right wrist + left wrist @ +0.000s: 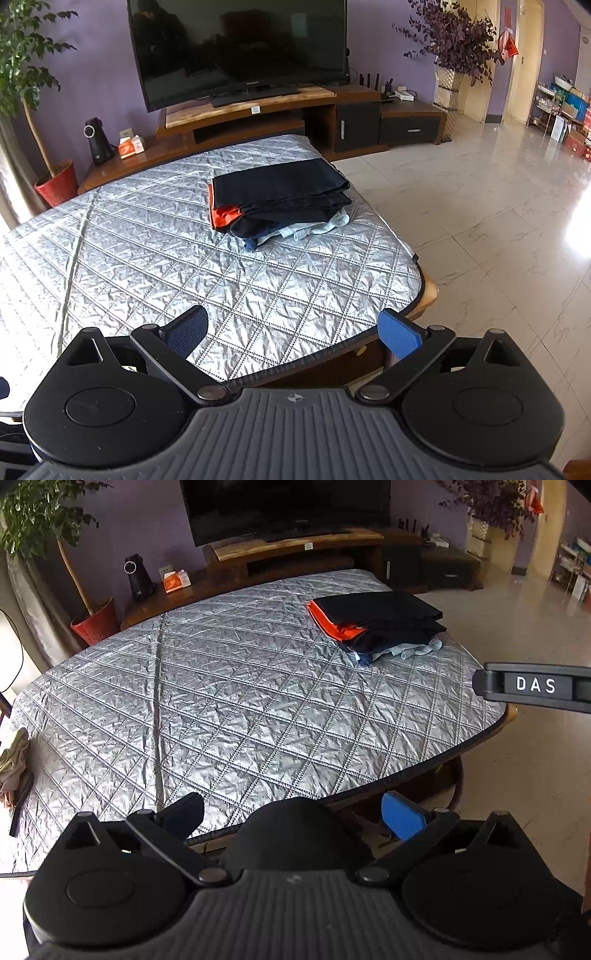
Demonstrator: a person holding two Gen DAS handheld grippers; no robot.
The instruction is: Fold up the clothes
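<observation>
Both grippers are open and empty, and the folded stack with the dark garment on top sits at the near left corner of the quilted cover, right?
Not quite. The folded stack sits toward the far right side of the quilted cover, close to its right edge, as the right wrist view shows. The rest holds: the left gripper and right gripper are both open and empty, and a dark garment tops the stack.

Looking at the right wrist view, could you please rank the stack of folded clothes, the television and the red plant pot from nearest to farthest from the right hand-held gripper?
From the right hand-held gripper:
1. Stack of folded clothes, ahead on the quilted cover.
2. Red plant pot, far left, on the floor.
3. Television, against the back wall.
</observation>
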